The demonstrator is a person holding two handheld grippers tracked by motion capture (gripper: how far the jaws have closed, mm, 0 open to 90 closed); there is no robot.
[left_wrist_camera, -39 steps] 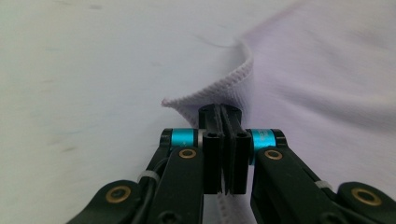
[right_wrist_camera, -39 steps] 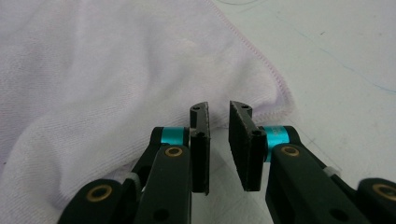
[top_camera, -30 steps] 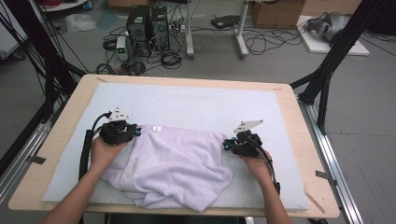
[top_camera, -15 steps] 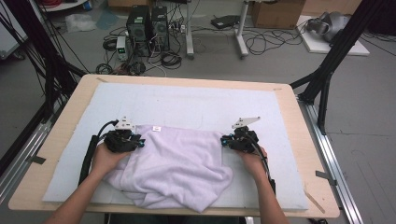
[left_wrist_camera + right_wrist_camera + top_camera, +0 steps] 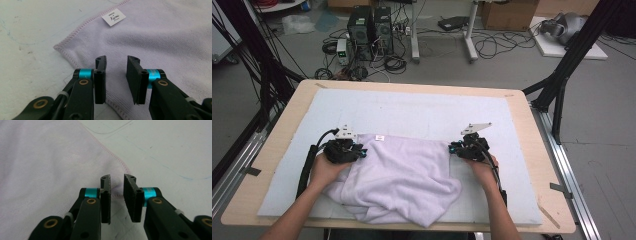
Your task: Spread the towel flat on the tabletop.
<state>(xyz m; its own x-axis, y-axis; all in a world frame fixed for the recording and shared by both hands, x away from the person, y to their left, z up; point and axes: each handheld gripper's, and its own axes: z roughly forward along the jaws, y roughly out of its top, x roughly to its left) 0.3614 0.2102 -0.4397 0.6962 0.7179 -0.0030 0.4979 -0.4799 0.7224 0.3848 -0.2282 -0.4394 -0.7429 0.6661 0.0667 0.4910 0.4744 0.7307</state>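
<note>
Black tool (image 5: 116, 72), teal rings, brass screws

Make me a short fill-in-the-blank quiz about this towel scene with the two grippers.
1. The lilac towel lies on a white ____ covering the table.
2. The small white ____ sits near the towel's corner, by the left gripper.
3. The right gripper's jaws stand ____, with nothing pinched.

Missing words: mat; label; open

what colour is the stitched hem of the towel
Pale pink stitched hem on the soft lilac terry towel; the left gripper view shows it best.
</note>
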